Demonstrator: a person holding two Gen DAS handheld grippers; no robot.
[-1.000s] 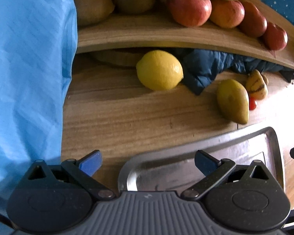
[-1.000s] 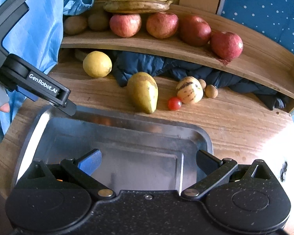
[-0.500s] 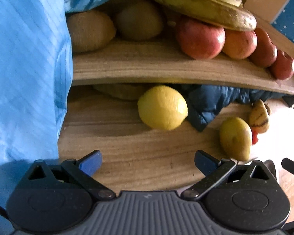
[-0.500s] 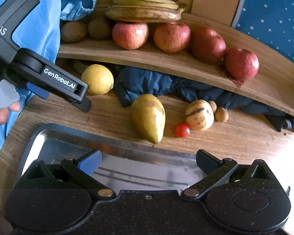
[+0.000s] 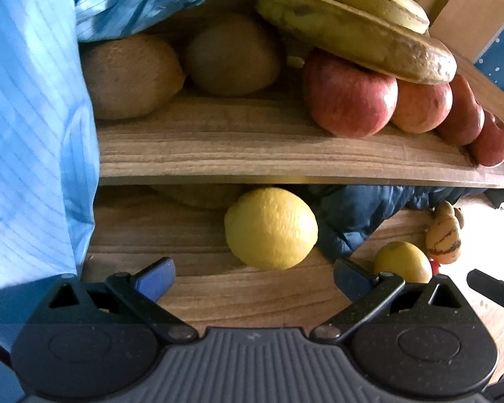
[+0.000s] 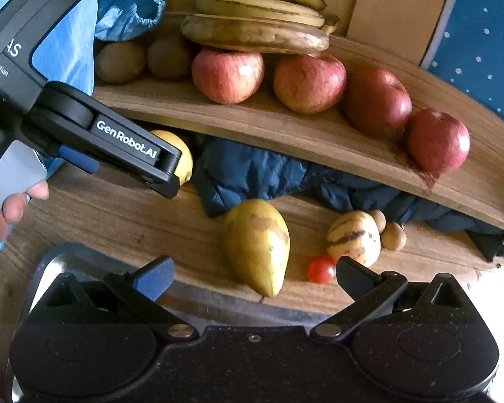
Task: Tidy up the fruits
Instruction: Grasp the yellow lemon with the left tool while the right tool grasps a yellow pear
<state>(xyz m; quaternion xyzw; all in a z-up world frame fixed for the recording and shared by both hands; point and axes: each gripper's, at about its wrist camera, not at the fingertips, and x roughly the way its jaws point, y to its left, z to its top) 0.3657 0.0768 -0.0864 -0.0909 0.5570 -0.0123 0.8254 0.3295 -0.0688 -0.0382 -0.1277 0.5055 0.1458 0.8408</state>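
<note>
our left claw (image 5: 253, 277) gapes wide just before the round yellow lemon (image 5: 271, 228) on the wooden surface (image 5: 218, 288); our right claw (image 6: 253, 277) gapes wide, empty, near the yellow-green mango (image 6: 257, 245).

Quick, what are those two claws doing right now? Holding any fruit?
Left claw: open, empty, pointed at the lemon.
Right claw: open, empty, above the mango.
</note>
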